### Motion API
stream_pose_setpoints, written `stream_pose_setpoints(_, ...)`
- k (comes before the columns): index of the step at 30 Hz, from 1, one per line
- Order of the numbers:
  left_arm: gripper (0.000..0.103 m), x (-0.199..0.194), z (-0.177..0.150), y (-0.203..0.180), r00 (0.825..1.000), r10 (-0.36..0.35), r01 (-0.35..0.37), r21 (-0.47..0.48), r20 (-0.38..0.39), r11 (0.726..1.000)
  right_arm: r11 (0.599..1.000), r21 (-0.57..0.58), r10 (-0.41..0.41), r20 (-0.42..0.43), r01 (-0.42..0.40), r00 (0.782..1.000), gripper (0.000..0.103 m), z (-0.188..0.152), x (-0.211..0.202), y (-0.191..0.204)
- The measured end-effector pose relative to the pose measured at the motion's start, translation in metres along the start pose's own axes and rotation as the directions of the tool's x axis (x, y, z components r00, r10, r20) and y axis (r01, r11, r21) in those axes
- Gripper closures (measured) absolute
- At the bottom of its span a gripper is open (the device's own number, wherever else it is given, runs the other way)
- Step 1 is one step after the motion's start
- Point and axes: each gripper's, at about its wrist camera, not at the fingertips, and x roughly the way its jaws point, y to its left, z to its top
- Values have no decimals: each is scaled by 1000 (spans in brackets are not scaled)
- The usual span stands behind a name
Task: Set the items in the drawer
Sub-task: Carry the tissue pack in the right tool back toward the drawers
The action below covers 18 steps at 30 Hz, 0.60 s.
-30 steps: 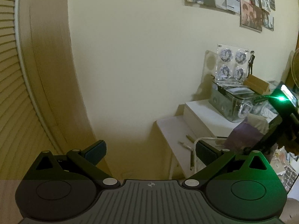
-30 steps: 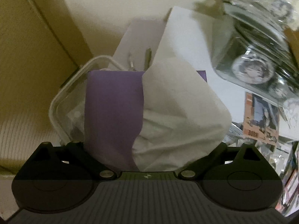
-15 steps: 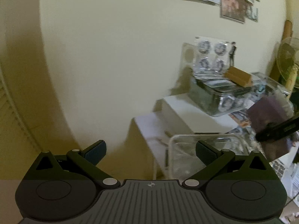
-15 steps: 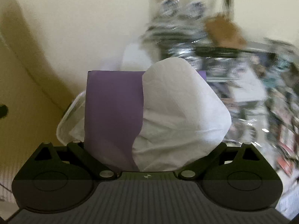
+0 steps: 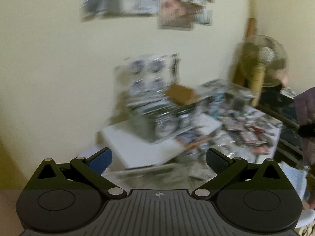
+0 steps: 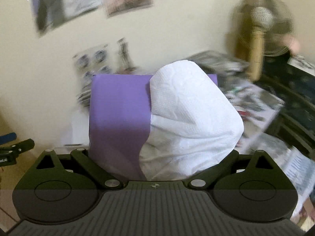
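2 tongs: right tongs (image 6: pixel 155 155) clamp purple tissue pack (image 6: pixel 118 118); left tongs (image 5: pixel 158 159) gape empty.

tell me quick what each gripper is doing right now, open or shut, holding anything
Left gripper: open, nothing between its fingers.
Right gripper: shut on the purple tissue pack, with a white tissue sticking out of it.

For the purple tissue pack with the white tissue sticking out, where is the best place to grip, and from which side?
Grip the purple tissue pack across its two flat side faces near the base, coming from the closed end, as the right gripper does. The soft white tissue bulging from the front would crumple if pinched. The left gripper is open and empty.
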Motion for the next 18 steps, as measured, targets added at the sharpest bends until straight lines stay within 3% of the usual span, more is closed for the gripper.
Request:
stream_pose_setpoints(4,0,-6,7,-57,996,-82,79,65,46,995,991,91,-101,59,96,993,5,-17,-50,-51)
stream_pose_setpoints(8,0,-19,10,-127,980,-189,182,104,58,978,964,195,-208,116,183,971,5,-44,-106,-112)
stream_pose_setpoints(13,0,-39,6,-222,950,-307,295,167,50,941,908,286,-359,147,308,922,5,-81,-193,-175)
stream_pose_setpoints(18,0,-60,-5,-319,891,-452,428,251,42,868,814,394,-511,140,426,848,5,-130,-277,-233)
